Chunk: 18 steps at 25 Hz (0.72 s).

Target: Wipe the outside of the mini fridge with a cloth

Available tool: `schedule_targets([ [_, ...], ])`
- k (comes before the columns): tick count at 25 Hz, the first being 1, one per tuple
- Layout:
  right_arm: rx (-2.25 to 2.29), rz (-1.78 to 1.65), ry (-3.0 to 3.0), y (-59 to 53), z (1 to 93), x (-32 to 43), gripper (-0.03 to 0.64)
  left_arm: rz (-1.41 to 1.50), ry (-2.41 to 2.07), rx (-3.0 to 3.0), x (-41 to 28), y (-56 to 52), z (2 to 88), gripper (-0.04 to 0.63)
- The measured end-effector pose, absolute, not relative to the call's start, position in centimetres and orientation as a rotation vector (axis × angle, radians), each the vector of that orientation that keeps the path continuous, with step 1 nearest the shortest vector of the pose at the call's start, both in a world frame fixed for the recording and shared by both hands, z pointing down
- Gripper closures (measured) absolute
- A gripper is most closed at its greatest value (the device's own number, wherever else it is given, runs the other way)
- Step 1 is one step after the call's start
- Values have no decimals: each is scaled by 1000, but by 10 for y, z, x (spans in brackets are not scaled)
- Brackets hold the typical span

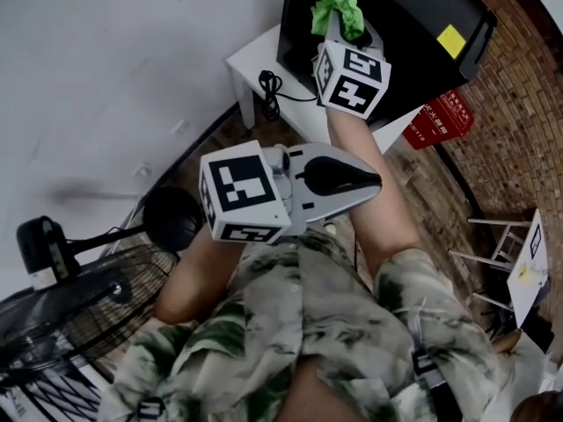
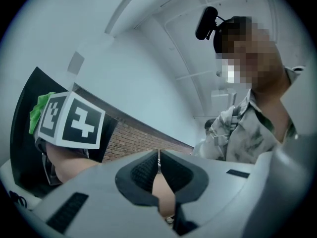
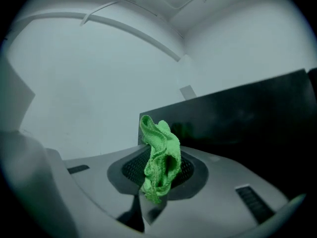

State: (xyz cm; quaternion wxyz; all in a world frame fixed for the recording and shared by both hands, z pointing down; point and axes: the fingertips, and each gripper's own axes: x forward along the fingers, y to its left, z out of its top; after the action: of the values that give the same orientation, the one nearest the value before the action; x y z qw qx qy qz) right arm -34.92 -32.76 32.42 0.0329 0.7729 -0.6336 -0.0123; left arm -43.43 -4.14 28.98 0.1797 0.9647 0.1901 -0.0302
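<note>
The black mini fridge [image 1: 413, 25] stands on a low white table [image 1: 255, 60] at the top of the head view. My right gripper [image 1: 348, 26] is shut on a crumpled green cloth [image 1: 337, 10], held against the fridge's near upper edge. In the right gripper view the green cloth [image 3: 159, 157] bunches up between the jaws of the right gripper [image 3: 161, 171], with the fridge's dark side [image 3: 247, 118] just behind. My left gripper [image 1: 374, 181] hangs back near the person's chest, shut and holding nothing. Its closed tips [image 2: 158, 155] point toward the right gripper's marker cube [image 2: 72, 120].
A black cable [image 1: 268, 90] lies on the table beside the fridge. A yellow sticker [image 1: 451, 40] marks the fridge. A red sign [image 1: 440, 121] leans by the brick wall [image 1: 510, 148]. A floor fan [image 1: 70, 315] stands at the lower left, a white stand [image 1: 519, 262] at the right.
</note>
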Motion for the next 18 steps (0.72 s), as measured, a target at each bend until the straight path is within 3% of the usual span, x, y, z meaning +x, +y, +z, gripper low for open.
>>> schedule_targets([
  [18,2187,233,-1818,-357,493,-349,523,-39,411,2672,-431,-61,316,566],
])
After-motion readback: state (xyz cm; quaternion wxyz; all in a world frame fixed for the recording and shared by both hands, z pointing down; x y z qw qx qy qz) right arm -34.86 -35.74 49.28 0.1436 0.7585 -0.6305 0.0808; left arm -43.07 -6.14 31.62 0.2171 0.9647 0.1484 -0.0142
